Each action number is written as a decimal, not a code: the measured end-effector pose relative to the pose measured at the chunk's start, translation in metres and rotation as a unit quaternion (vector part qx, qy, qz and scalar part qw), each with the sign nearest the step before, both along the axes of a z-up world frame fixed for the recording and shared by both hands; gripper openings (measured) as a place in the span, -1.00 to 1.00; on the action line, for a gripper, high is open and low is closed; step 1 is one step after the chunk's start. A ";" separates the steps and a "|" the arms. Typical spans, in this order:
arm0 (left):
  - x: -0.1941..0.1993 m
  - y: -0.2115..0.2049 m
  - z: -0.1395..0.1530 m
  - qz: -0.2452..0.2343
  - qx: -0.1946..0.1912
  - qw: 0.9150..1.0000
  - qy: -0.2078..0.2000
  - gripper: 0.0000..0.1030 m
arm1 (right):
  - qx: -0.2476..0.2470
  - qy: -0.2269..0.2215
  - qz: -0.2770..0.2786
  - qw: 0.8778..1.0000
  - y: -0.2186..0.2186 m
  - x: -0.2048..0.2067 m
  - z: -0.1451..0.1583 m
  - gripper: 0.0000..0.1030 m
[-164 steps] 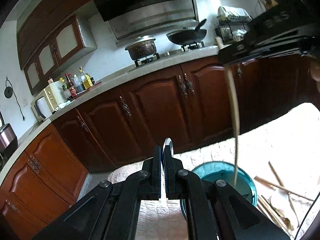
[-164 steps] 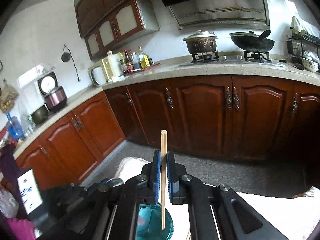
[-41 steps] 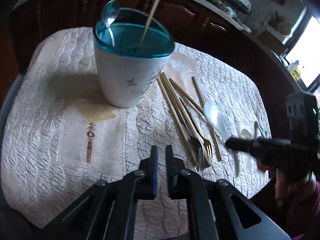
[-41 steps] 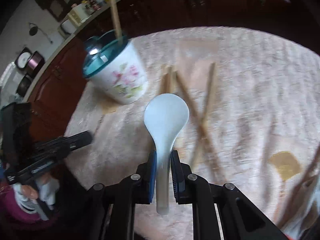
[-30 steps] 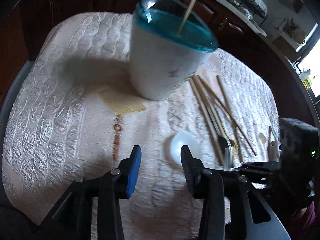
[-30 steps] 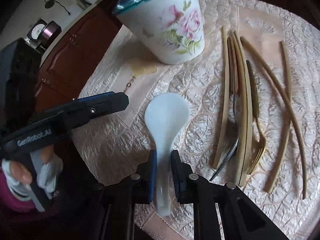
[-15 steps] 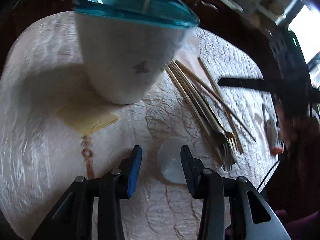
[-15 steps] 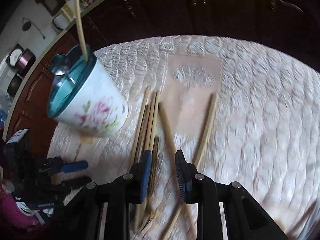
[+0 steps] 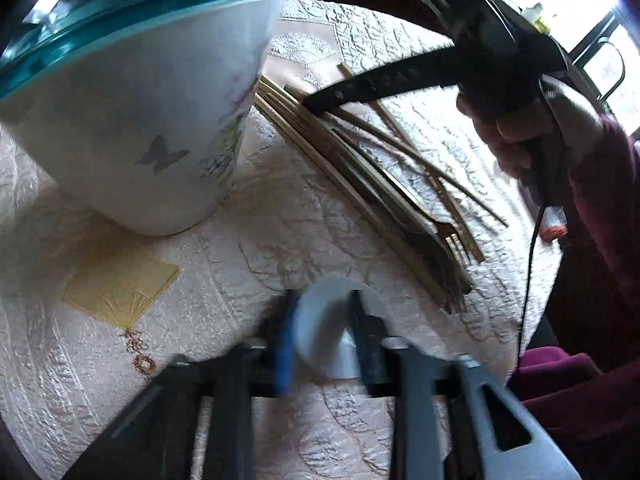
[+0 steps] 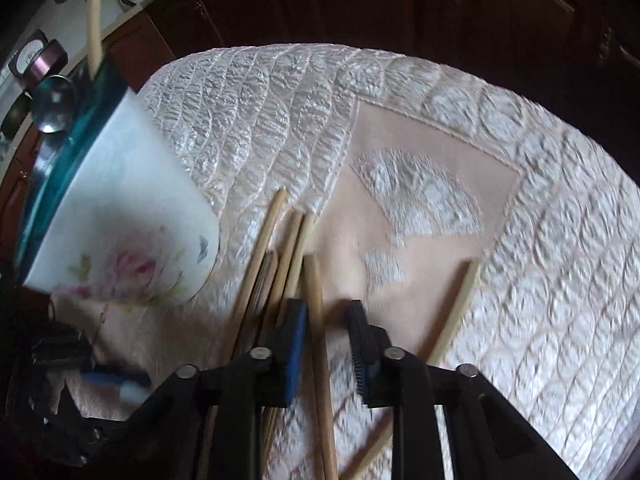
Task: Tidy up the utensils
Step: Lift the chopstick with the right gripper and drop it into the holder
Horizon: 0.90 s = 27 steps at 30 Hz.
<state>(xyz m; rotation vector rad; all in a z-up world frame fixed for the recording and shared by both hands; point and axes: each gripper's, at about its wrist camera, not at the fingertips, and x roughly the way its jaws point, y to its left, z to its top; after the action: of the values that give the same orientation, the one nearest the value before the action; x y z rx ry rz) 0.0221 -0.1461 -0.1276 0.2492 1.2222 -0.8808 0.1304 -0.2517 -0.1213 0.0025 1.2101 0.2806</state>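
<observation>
A white floral cup [image 9: 132, 120] with a teal rim stands on the quilted tablecloth and holds a metal spoon [image 10: 54, 104] and a chopstick [image 10: 94, 16]. My left gripper [image 9: 324, 340] is open, its jaws on either side of the bowl of a white plastic spoon [image 9: 328, 336] lying on the cloth. My right gripper [image 10: 326, 332] is open and low over a bundle of wooden chopsticks [image 10: 272, 280]; one chopstick [image 10: 318, 340] lies between its jaws. In the left wrist view the right gripper [image 9: 320, 102] reaches over the chopsticks and forks [image 9: 400, 200].
One chopstick [image 10: 456, 312] lies apart to the right of my right gripper. The round table's edge [image 10: 520, 92] curves behind, with dark wooden cabinets [image 10: 400, 0] beyond. The left gripper [image 10: 108, 380] shows at the lower left of the right wrist view.
My right gripper let go of the white spoon and moved down onto the chopstick bundle. My left gripper opened, dropped lower and closed in around the spoon's bowl.
</observation>
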 end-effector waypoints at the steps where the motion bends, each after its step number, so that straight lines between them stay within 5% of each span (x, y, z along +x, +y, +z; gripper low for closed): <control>1: -0.001 0.003 0.001 -0.004 0.000 1.000 -0.004 -0.68 | -0.003 -0.001 0.000 1.000 0.002 0.002 -0.001 -0.73; 5: -0.004 0.003 0.003 0.016 -0.014 1.000 -0.004 -0.82 | 0.001 -0.015 -0.015 1.000 0.003 0.002 0.007 -0.83; 12: -0.019 0.028 0.028 0.078 -0.042 0.996 -0.026 -0.93 | 0.047 -0.071 -0.049 0.995 -0.026 -0.038 0.067 -0.83; 27: -0.031 0.105 0.164 0.182 -0.099 0.964 -0.167 -0.96 | 0.088 -0.184 -0.051 0.978 -0.034 -0.104 0.186 -0.83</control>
<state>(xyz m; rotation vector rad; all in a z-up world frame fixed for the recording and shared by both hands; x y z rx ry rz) -0.0091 -0.0410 0.0363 0.0059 0.8224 -0.6031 0.0269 -0.2854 0.0642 0.1595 0.8115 0.2838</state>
